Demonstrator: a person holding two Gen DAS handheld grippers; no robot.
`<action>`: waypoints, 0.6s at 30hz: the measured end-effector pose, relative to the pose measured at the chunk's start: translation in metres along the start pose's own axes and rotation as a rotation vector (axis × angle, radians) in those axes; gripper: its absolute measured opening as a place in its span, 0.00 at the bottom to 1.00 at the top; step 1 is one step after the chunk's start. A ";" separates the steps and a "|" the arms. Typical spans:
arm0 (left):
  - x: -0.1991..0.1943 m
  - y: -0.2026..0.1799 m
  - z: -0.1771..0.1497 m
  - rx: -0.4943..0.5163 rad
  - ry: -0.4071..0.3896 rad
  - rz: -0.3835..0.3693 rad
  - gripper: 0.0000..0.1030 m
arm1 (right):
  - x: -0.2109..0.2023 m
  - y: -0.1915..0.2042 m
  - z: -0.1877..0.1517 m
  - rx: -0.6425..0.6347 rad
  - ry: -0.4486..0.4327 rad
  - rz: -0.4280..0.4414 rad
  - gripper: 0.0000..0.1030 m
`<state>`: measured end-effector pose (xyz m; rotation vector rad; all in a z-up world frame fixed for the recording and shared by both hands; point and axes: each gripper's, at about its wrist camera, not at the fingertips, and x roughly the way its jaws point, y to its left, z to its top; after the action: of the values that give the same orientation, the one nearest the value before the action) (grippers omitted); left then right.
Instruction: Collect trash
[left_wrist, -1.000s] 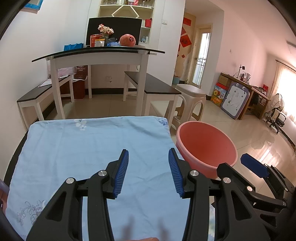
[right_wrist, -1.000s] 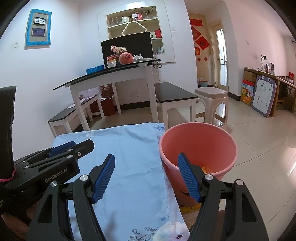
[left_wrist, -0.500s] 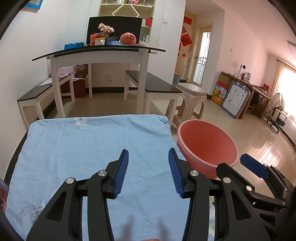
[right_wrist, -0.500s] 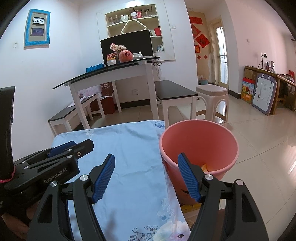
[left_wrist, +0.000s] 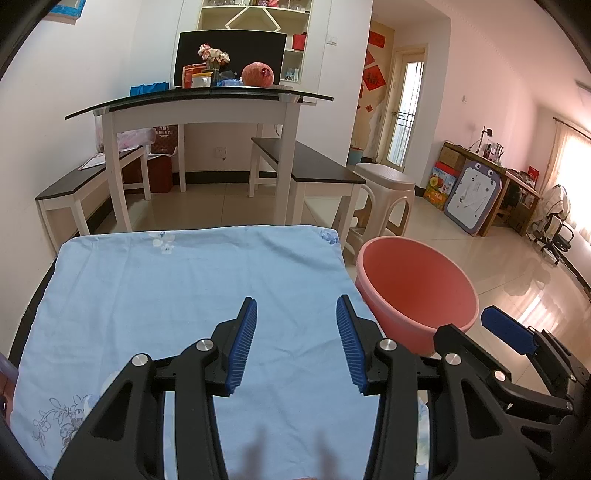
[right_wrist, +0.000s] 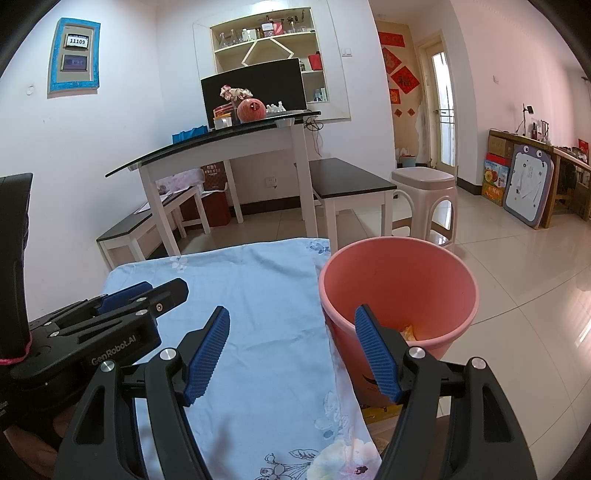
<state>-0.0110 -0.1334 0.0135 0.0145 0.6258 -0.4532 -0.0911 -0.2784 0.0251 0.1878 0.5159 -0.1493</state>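
Observation:
A pink plastic bucket (left_wrist: 413, 284) stands at the right edge of a table with a light blue floral cloth (left_wrist: 177, 288). In the right wrist view the bucket (right_wrist: 399, 280) holds a yellow-orange wrapper (right_wrist: 408, 332) at its bottom. My left gripper (left_wrist: 295, 347) is open and empty above the cloth. My right gripper (right_wrist: 291, 354) is open and empty, its right finger over the bucket's near rim, its left finger over the cloth. The left gripper also shows in the right wrist view (right_wrist: 144, 295), and the right one in the left wrist view (left_wrist: 509, 332).
Beyond the cloth (right_wrist: 251, 295) stand a white table with a dark glass top (left_wrist: 199, 99), two dark-topped benches (left_wrist: 306, 166) and a beige plastic stool (left_wrist: 384, 188). A cardboard box (right_wrist: 376, 398) sits under the bucket. Tiled floor (left_wrist: 517, 266) lies to the right.
Both views have tilted slightly upward; the far table and bucket sit a little lower in the frames. Both grippers stay open and empty.

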 end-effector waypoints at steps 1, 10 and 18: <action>0.000 0.000 -0.001 0.000 0.001 0.001 0.44 | 0.000 0.000 0.000 0.001 0.000 0.000 0.67; 0.002 0.000 -0.001 0.000 0.003 0.004 0.44 | 0.000 0.000 0.001 0.000 0.000 0.000 0.67; 0.002 0.000 -0.001 0.000 0.004 0.004 0.44 | 0.000 0.000 0.001 0.000 0.001 0.000 0.67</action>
<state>-0.0099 -0.1335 0.0122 0.0168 0.6292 -0.4489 -0.0909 -0.2785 0.0262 0.1883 0.5171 -0.1489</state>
